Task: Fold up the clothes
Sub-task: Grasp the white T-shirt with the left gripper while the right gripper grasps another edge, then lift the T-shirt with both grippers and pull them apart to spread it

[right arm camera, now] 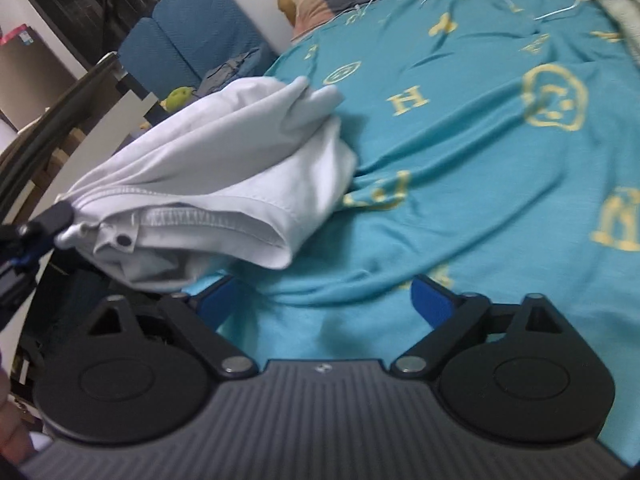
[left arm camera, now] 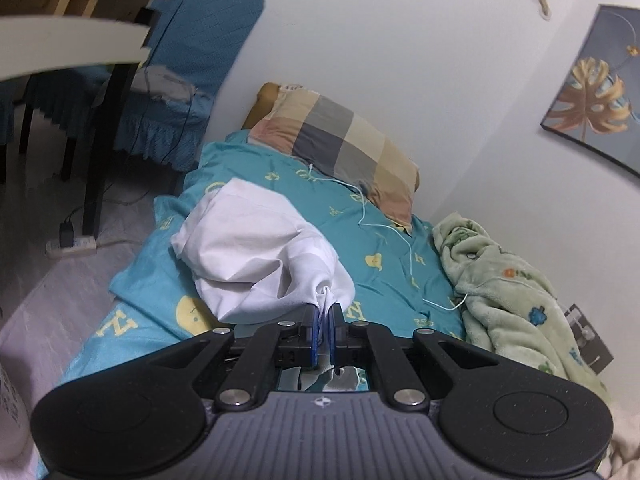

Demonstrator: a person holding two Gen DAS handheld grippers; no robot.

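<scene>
A white garment lies bunched on the teal bed sheet. My left gripper is shut on one edge of it, and a pinch of white cloth sticks up between the blue pads. In the right wrist view the same garment hangs stretched from the left gripper at the far left, its stitched hem and a dark snap button facing me. My right gripper is open low over the sheet, just below the garment's lower edge, with only sheet between its fingers.
A checked pillow lies at the head of the bed against the wall. A green fleece blanket is heaped on the right, with a white cable across the sheet. A blue covered chair, a table and a power strip stand left.
</scene>
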